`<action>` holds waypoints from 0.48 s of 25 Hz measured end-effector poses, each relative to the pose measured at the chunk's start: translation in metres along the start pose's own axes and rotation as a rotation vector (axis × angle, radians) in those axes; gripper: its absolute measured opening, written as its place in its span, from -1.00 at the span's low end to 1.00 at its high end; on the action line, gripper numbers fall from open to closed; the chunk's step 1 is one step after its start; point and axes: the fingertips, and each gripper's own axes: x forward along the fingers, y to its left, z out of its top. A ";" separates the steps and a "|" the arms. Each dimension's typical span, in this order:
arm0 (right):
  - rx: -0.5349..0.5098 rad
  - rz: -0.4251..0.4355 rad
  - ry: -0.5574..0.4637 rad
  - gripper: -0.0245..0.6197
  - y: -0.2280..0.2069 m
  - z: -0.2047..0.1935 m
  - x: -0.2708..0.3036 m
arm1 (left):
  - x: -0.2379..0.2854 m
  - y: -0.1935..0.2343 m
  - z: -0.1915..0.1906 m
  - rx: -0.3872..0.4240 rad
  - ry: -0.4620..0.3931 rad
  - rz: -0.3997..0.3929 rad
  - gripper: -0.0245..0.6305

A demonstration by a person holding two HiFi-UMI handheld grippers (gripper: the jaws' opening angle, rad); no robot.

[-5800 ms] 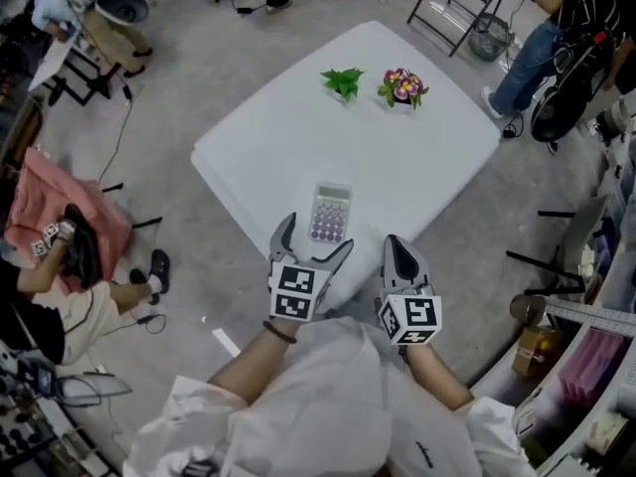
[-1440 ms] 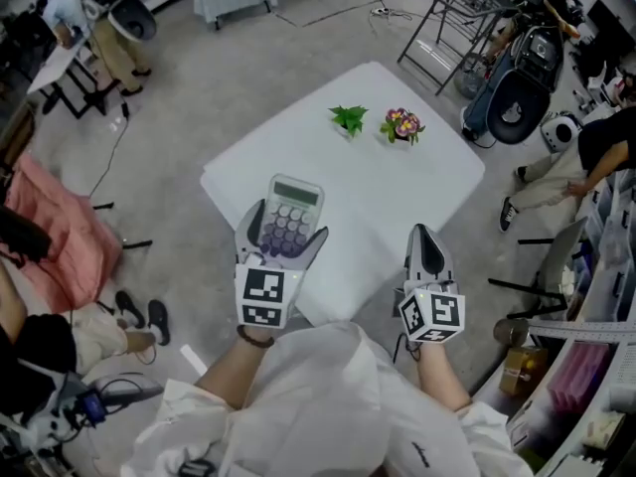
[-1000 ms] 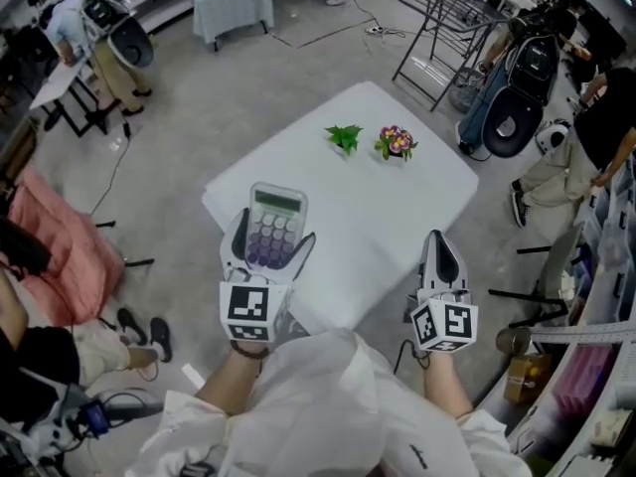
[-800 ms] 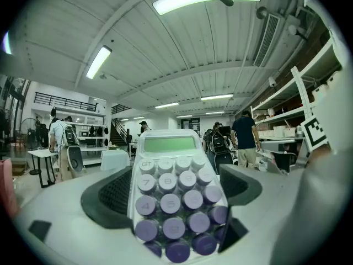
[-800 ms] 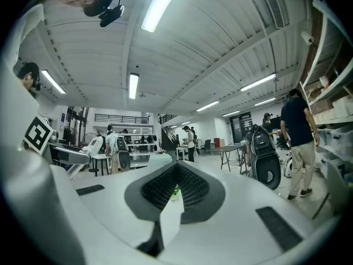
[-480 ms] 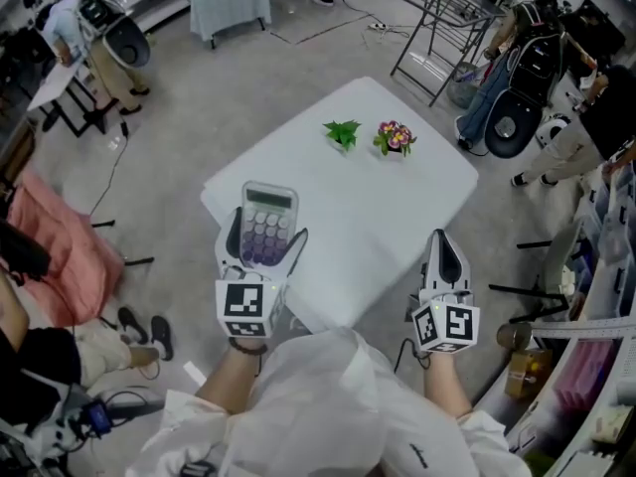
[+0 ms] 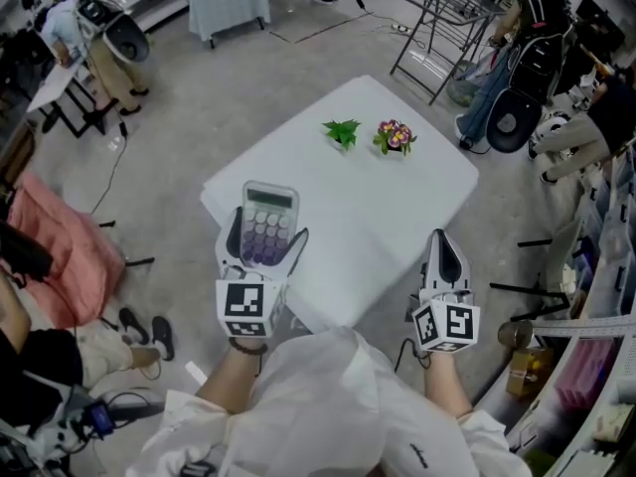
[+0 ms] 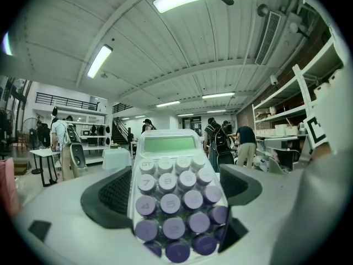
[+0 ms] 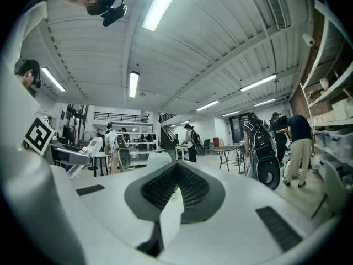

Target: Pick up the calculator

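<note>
White table [image 7: 397, 197] is sitting below both grippers, corner-on in the head view. Left gripper [image 7: 265, 237] is clamping the calculator [image 7: 266, 222] by its two long sides, holding it in the air over the table's near-left edge, with the purple keys facing up and the green display pointing away. Right gripper [image 7: 442, 246] is hanging over the near-right edge, its jaws pressed together on nothing. Small green plant [image 7: 342, 132] and flower pot [image 7: 395, 137] are standing side by side near the far corner.

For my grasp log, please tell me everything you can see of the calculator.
The calculator is pale and plastic-looking, with a greenish display above rows of round purple keys, the top ones whitish. It is clamped at its sides between the jaws of the left gripper, keys facing up, held clear of the white table.
</note>
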 end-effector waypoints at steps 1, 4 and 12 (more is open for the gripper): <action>0.001 0.001 0.001 -0.87 0.000 -0.001 0.000 | 0.000 0.000 0.000 0.000 0.002 0.000 0.62; 0.000 0.000 0.009 -0.87 -0.001 -0.003 0.001 | 0.001 0.000 -0.002 -0.001 0.005 0.001 0.62; -0.002 0.002 0.017 -0.87 -0.003 -0.004 0.001 | 0.001 -0.003 0.000 0.002 0.005 -0.003 0.62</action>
